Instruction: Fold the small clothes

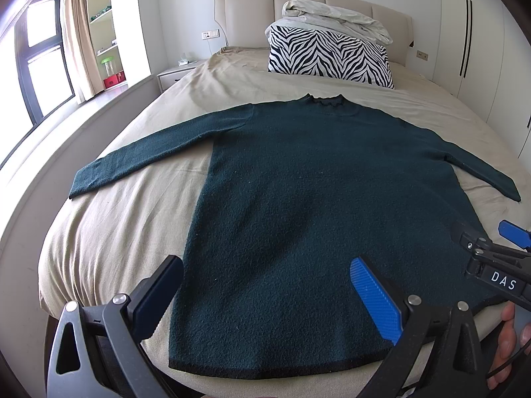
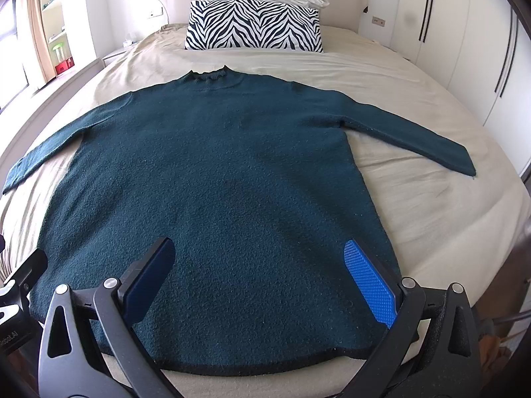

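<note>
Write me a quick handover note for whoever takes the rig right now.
Left tool: open, empty, above the hem's left part.
Right tool: open, empty, above the hem's right part.
The dark teal knitted long-sleeved sweater lies flat on the beige bed sheet, both sleeves spread, collar toward the zebra-striped pillow.
Done: sweater laid out flat.
Left: all folding; nothing is gripped yet. Probably sleeves first.
</note>
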A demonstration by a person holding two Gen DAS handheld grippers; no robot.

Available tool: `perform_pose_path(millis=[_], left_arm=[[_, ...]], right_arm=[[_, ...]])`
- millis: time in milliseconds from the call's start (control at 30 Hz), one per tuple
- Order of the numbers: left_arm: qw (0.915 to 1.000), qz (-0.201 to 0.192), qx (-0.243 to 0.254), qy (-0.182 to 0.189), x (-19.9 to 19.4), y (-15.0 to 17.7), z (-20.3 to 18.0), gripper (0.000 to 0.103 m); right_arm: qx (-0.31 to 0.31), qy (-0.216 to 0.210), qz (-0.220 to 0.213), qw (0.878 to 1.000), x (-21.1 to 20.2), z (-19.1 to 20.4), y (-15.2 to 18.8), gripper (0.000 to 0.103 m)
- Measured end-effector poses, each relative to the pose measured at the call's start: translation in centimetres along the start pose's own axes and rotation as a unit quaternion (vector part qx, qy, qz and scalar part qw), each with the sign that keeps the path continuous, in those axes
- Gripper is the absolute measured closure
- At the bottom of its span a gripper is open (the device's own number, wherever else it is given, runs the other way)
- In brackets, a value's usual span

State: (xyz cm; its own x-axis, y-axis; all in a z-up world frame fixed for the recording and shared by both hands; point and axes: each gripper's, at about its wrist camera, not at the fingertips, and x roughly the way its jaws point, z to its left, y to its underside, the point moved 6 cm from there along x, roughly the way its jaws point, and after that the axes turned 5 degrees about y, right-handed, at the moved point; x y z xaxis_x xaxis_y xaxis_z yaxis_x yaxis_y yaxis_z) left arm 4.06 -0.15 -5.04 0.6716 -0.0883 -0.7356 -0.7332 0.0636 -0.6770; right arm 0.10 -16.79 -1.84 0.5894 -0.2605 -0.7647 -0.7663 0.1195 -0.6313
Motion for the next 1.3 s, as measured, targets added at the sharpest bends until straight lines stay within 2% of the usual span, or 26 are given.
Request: perform_pose_path(millis=[1300], left_arm=[[1.0, 0.004, 0.0, 0.004, 0.31, 0.54, 0.02, 0.0]], right_arm=[[0.003, -0.006, 0.005, 1.0, 0.23, 0.32, 0.52, 0.0]])
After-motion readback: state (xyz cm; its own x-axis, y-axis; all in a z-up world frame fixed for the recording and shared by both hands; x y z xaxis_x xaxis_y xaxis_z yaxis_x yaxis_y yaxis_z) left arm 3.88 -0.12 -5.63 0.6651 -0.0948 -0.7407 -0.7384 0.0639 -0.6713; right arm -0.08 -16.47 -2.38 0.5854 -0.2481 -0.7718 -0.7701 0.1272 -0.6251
